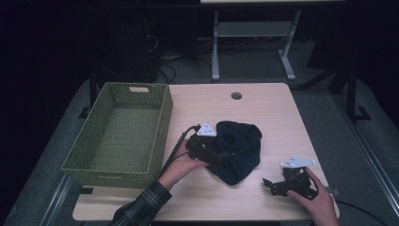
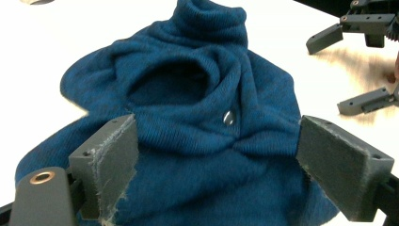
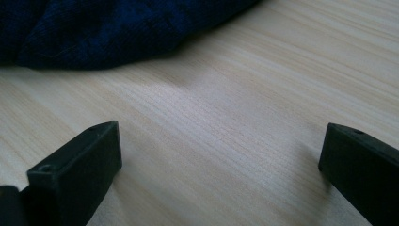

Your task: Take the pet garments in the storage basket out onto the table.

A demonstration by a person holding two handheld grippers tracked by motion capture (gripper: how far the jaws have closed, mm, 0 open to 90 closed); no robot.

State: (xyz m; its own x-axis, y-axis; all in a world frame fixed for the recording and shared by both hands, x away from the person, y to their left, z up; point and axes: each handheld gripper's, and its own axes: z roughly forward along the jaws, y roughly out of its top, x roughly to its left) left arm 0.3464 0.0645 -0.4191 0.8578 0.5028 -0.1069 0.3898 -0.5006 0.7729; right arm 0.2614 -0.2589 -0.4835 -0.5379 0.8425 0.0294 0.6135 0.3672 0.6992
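- Now the blue sweater (image 1: 237, 150) lies bunched on the bench (image 1: 263, 108), just right of the green basket (image 1: 120, 136).
- Left gripper (image 2: 216, 160) is nearer, jaws spread wide over it, pinching nothing.
- Right gripper (image 1: 277, 184) sits apart, jaws spread.

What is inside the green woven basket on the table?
The green woven basket looks empty: the high view shows only its woven floor. Its near wall hides a strip of floor right behind it. The blue knitted garment lies outside, on the table.
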